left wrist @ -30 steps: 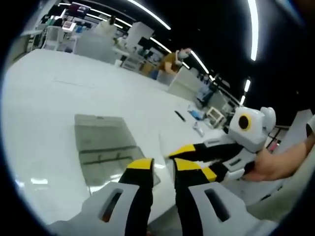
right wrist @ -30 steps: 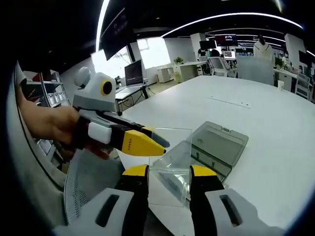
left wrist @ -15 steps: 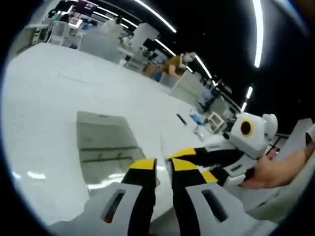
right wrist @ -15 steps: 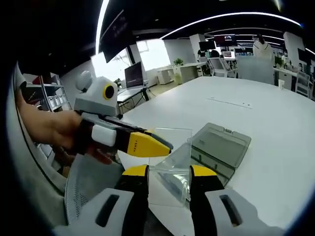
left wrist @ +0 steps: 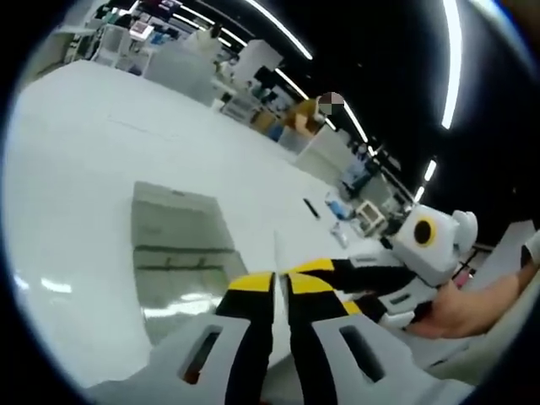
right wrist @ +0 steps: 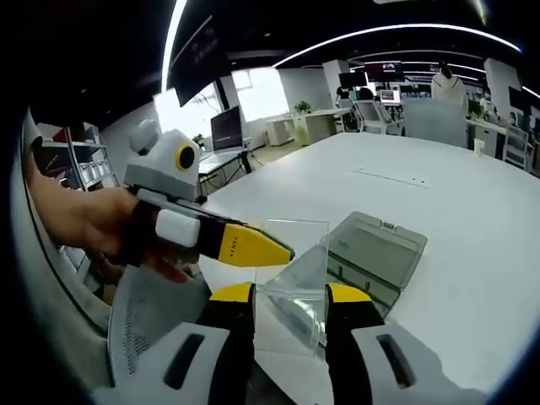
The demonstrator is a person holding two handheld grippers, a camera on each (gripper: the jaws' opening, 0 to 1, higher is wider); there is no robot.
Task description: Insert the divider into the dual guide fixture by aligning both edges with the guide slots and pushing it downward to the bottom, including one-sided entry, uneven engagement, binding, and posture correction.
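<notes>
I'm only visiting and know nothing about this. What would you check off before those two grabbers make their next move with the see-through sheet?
1. Left gripper holds the clear plastic divider sheet: ok, its fingers are nearly shut on the sheet's thin edge.
2. Right gripper holds it too: cannot tell, its fingers stand either side of the sheet and contact is unclear.
3. Grey translucent guide fixture rests on the white table: ok.
4. Divider edges lined up with the guide slots: not ok, the sheet is held short of the fixture.
5. Slots unobstructed: cannot tell, too blurred.
</notes>
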